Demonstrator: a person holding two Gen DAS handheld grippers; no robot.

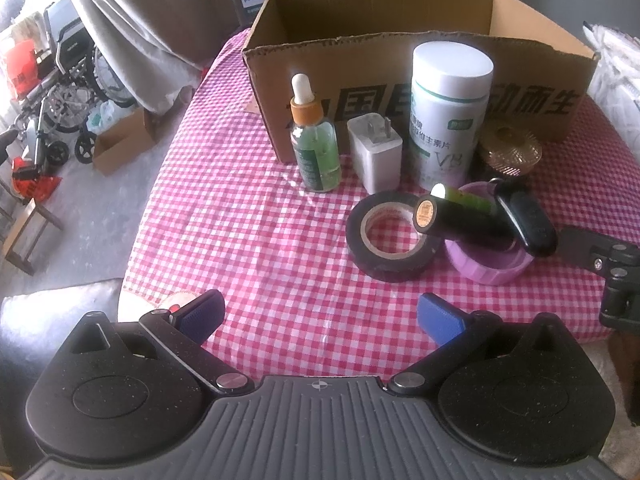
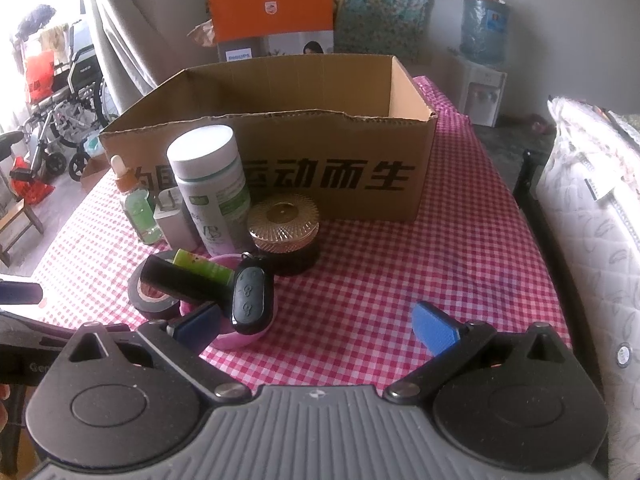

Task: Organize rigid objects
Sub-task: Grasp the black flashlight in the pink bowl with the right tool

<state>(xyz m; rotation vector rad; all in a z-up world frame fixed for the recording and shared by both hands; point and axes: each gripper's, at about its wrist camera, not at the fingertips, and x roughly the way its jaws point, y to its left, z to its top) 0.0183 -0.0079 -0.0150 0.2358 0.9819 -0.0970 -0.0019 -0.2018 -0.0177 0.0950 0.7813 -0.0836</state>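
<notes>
- The left gripper (image 1: 320,316) hangs over bare checked tablecloth (image 1: 256,240), jaws wide apart with nothing between them; open cloth runs ahead to the clutter.
- The right gripper (image 2: 318,322) is spread wide too, empty, with clear cloth to its right up to the table edge.
- The cardboard box (image 2: 280,168) stands open-topped at the back, walling off the far side.
- In front of the box stand a dropper bottle (image 1: 314,144), white charger (image 1: 376,158), white pill jar (image 1: 450,116) and gold-lidded jar (image 2: 283,224), all upright.
- Nearer lie the tape roll (image 1: 394,236) and beside it a pink lid (image 1: 488,260).
- Across the lid's rim rest a black tube (image 1: 460,220) and green tube (image 1: 468,200), long axes running left-right; a black key fob (image 2: 251,300) leans there too.
</notes>
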